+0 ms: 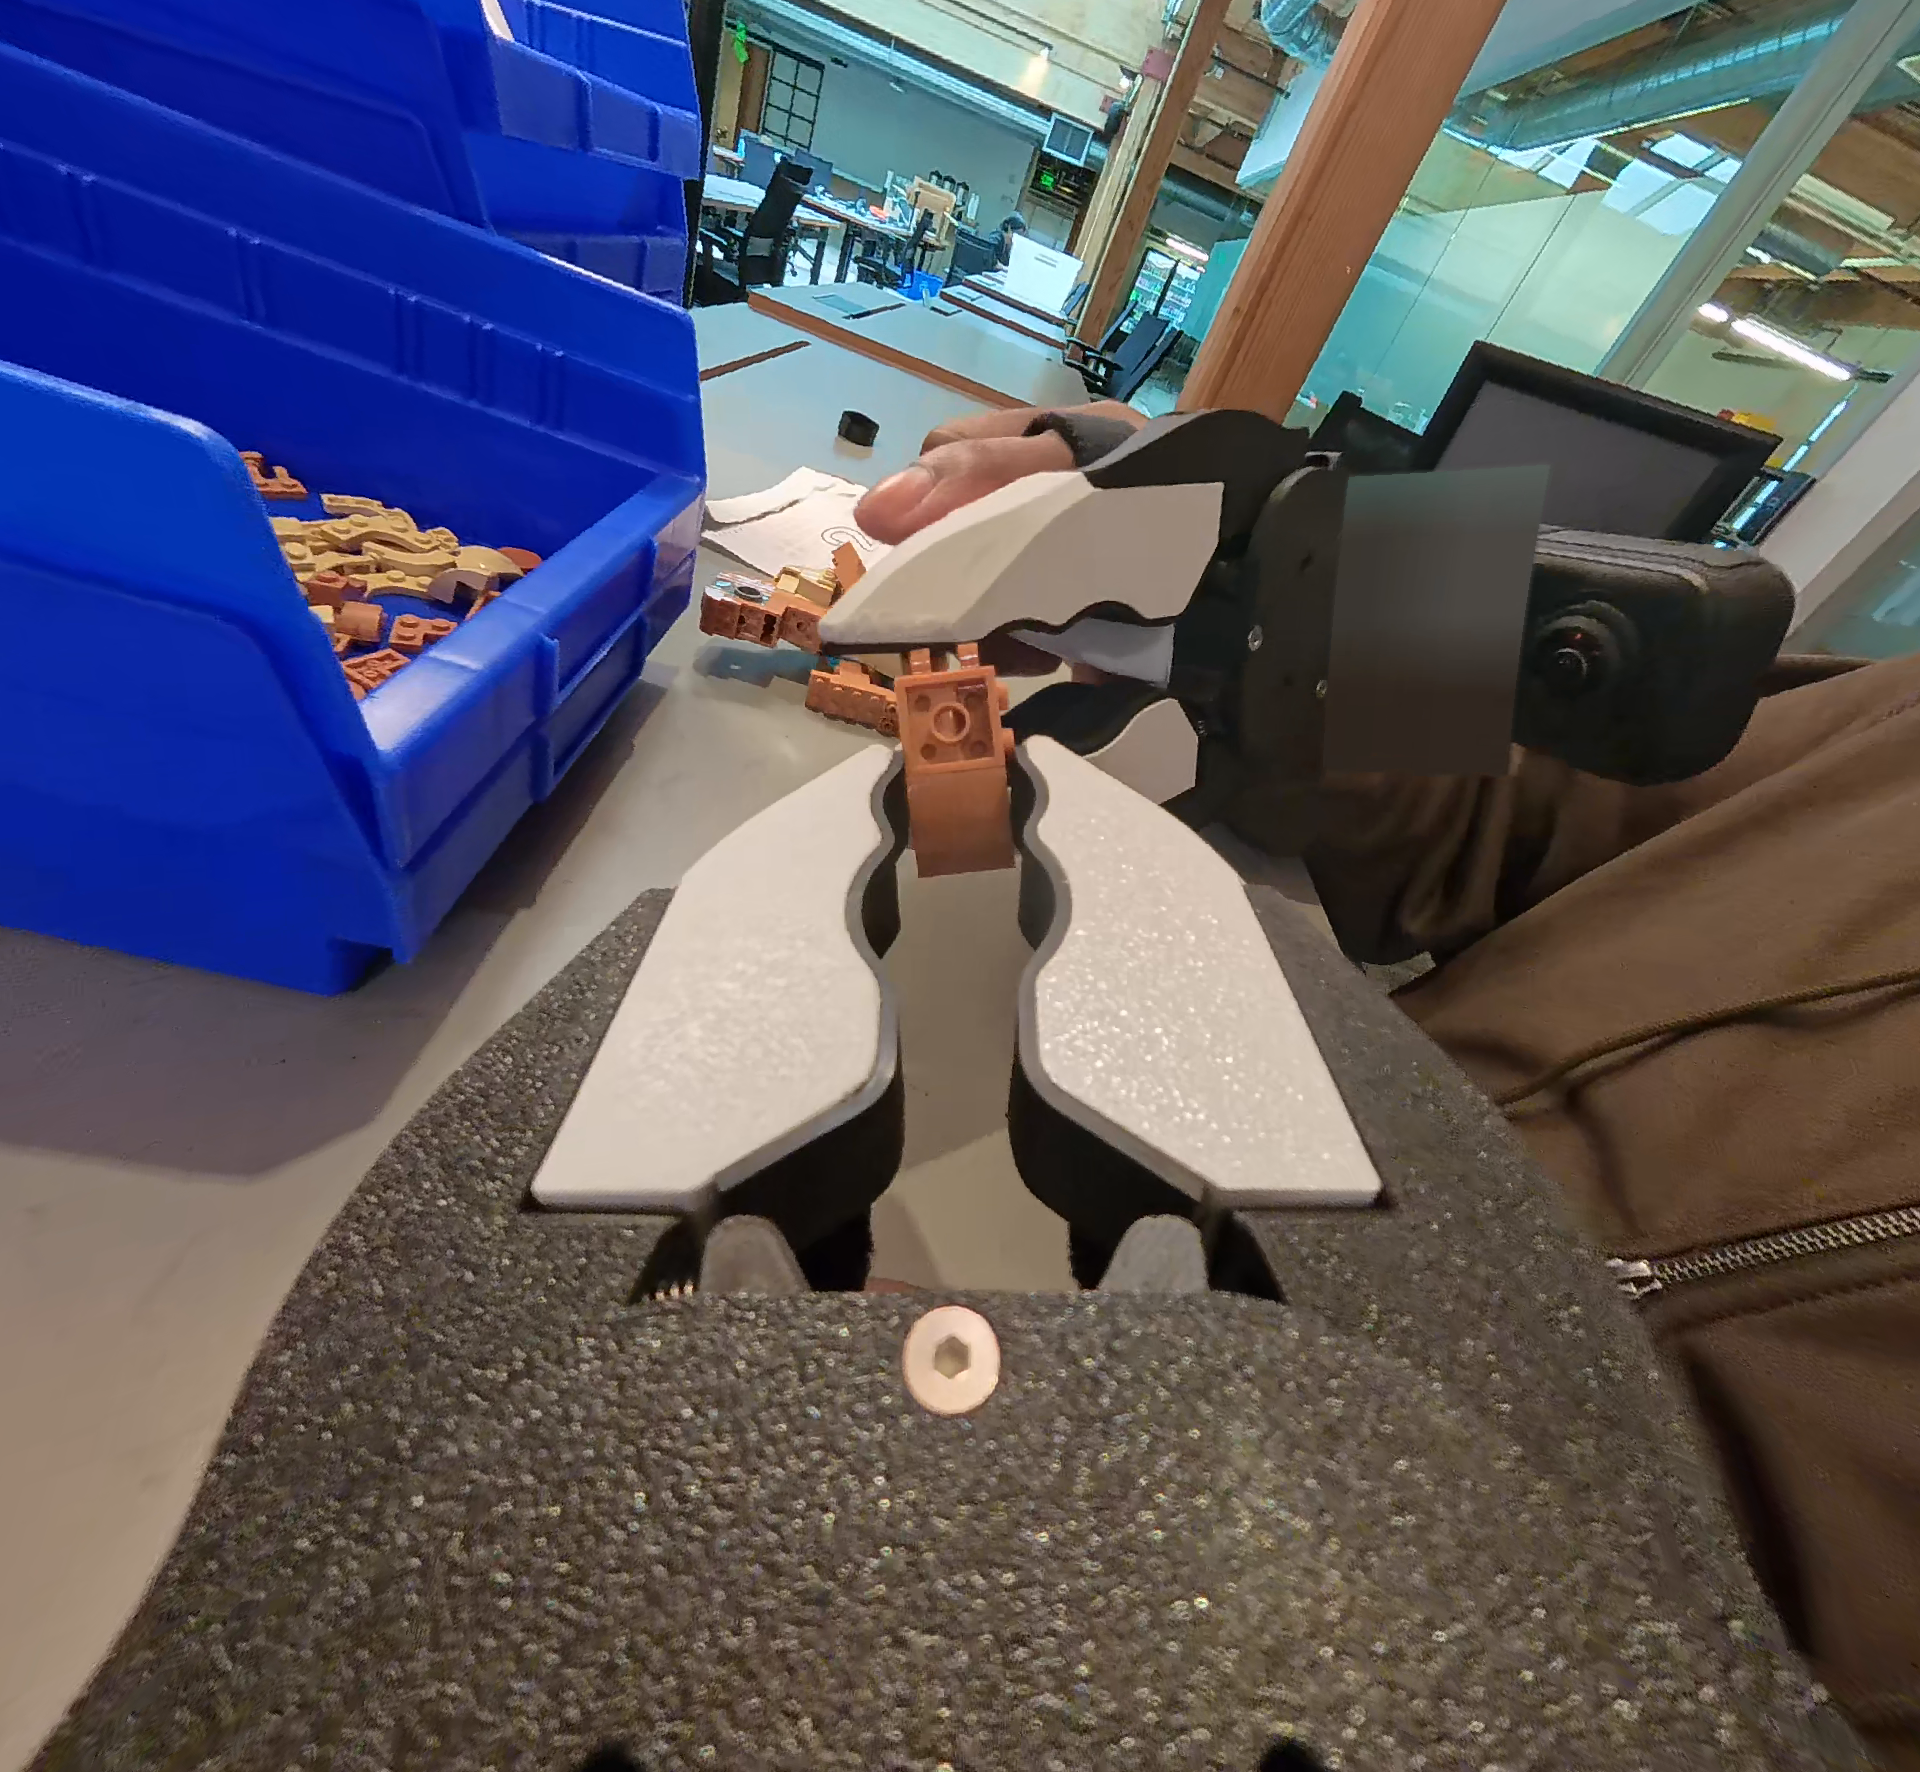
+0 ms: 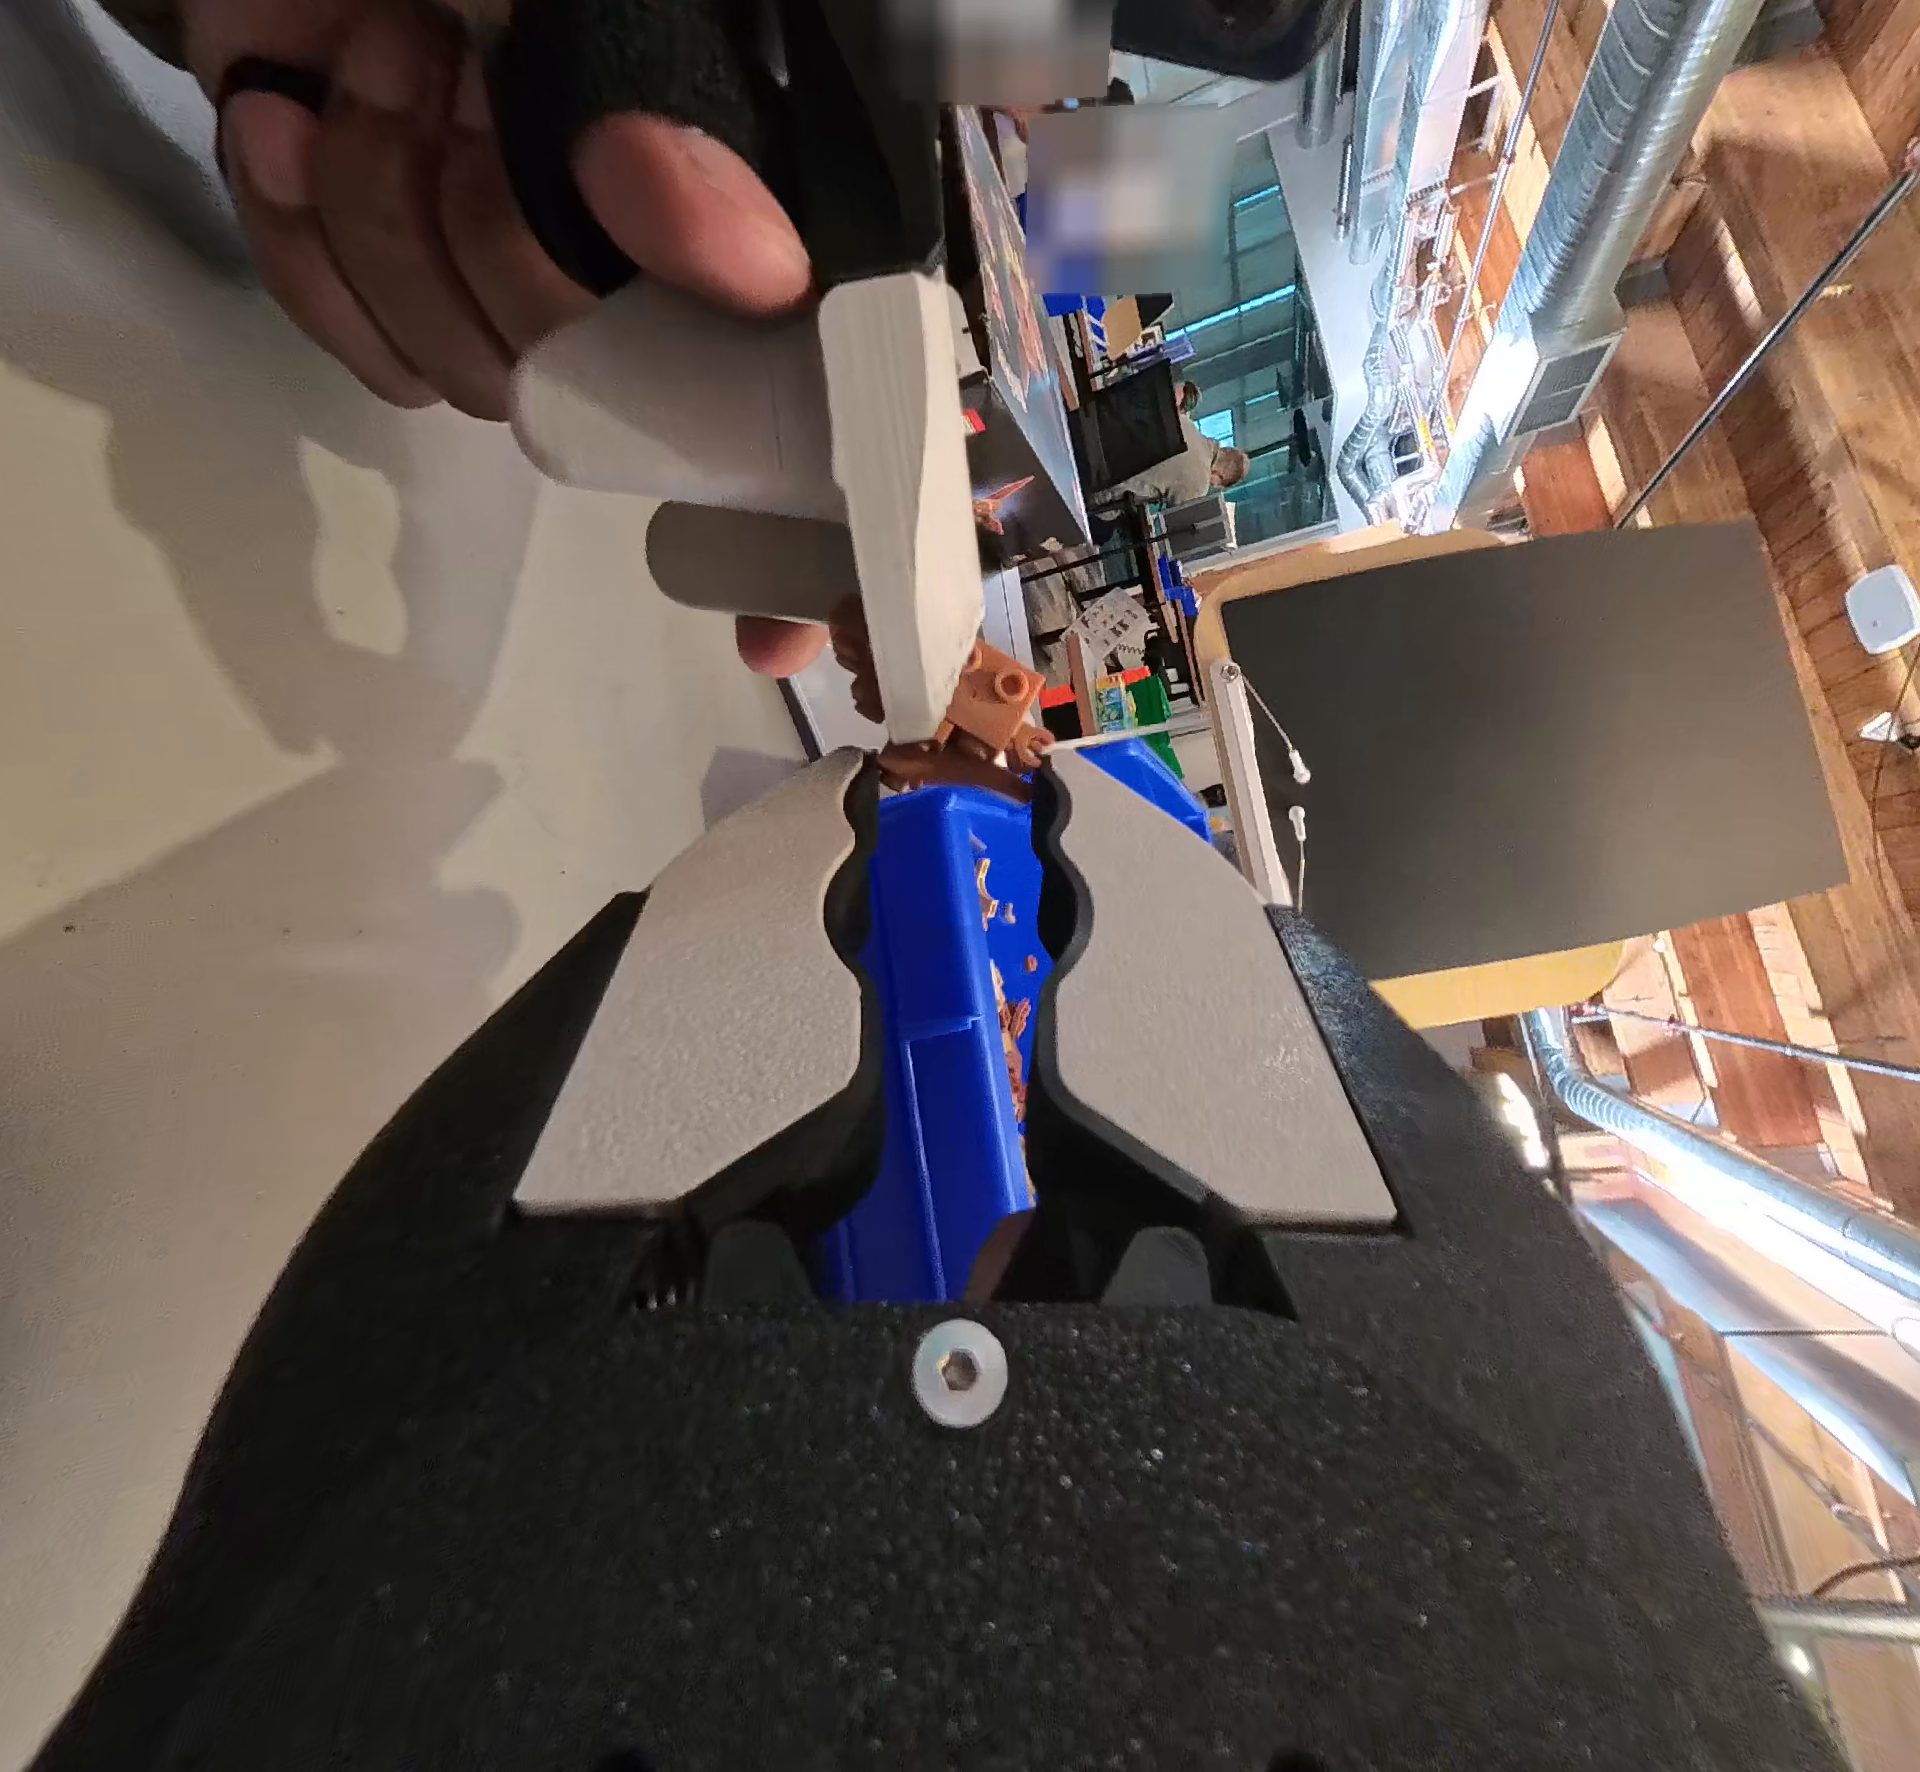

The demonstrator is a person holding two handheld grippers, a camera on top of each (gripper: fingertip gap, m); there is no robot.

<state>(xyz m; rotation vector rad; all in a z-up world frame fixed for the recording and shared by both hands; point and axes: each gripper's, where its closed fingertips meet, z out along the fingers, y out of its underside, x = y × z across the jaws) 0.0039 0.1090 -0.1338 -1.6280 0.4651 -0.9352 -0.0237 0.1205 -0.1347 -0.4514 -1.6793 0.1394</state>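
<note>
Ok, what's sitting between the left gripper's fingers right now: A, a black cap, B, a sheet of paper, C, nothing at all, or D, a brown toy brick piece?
D: the left gripper has its fingers closed on a brown toy brick piece.

A pale grey table (image 1: 644, 849) carries stacked blue plastic bins (image 1: 343, 434), the lowest holding tan and brown bricks. Beside them lie brown brick assemblies (image 1: 769, 616), a printed paper sheet (image 1: 790, 517) and, farther back, a small black ring (image 1: 858, 427).
</note>
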